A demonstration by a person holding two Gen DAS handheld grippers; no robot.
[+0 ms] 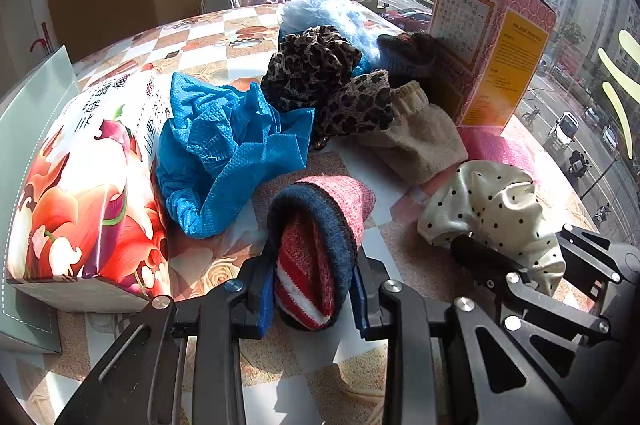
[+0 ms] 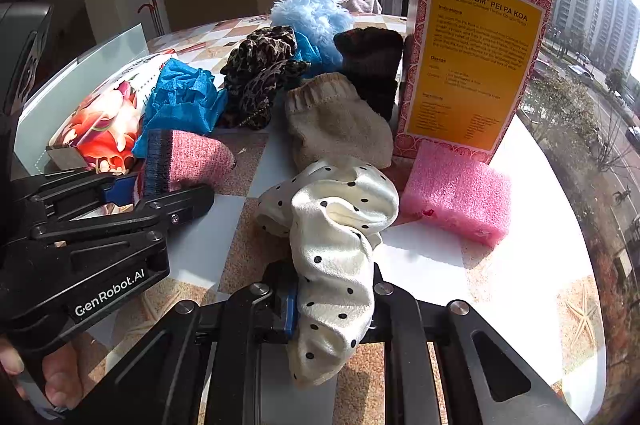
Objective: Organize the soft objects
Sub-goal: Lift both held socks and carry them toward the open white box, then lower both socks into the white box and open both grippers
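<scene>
Left gripper (image 1: 312,289) is clamped on a pink knit sock with navy cuff (image 1: 320,237) near the table's (image 2: 500,289) front, while right gripper (image 2: 334,299) grips a polka-dot cream scrunchie (image 2: 336,245) beside a pink foam block (image 2: 460,197).

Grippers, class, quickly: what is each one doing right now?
Left gripper: closed on the red-and-blue sock.
Right gripper: closed on the polka-dot scrunchie.
</scene>
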